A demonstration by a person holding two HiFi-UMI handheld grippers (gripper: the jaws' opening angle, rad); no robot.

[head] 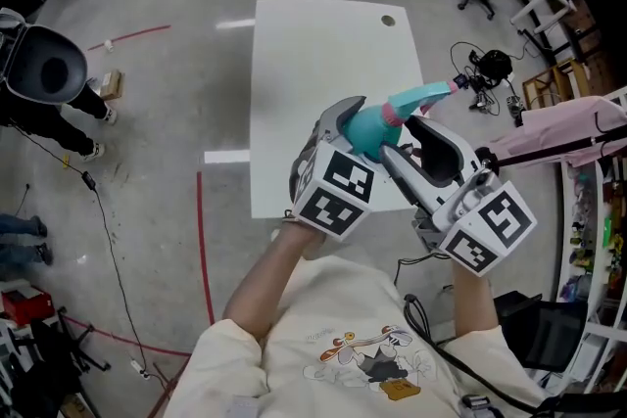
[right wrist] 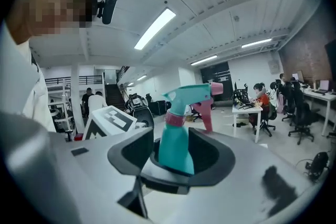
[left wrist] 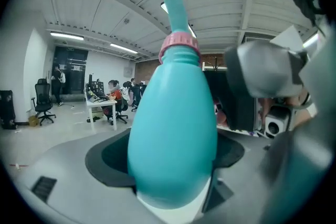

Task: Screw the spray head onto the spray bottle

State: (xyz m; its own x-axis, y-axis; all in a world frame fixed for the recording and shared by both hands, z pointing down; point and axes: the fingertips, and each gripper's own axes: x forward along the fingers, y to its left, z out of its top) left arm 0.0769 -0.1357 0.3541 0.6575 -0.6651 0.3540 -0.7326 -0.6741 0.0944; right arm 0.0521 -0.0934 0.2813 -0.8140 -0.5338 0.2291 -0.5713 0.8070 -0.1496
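The left gripper (head: 355, 117) is closed on the body of the teal bottle (left wrist: 173, 128) and holds it in the air above the white table (head: 313, 64). The spray head (right wrist: 190, 94) sits on the bottle's neck, at the pink collar (left wrist: 179, 45). The right gripper (head: 416, 137) has its jaws apart; the bottle stands between them, but they do not press it.

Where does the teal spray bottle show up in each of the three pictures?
Head view: the spray bottle is mid-picture, over the near right corner of the white table.
Left gripper view: the bottle fills the centre, neck upward.
Right gripper view: smaller, just left of centre, spray head on top.
Shared landmark: its pink collar.
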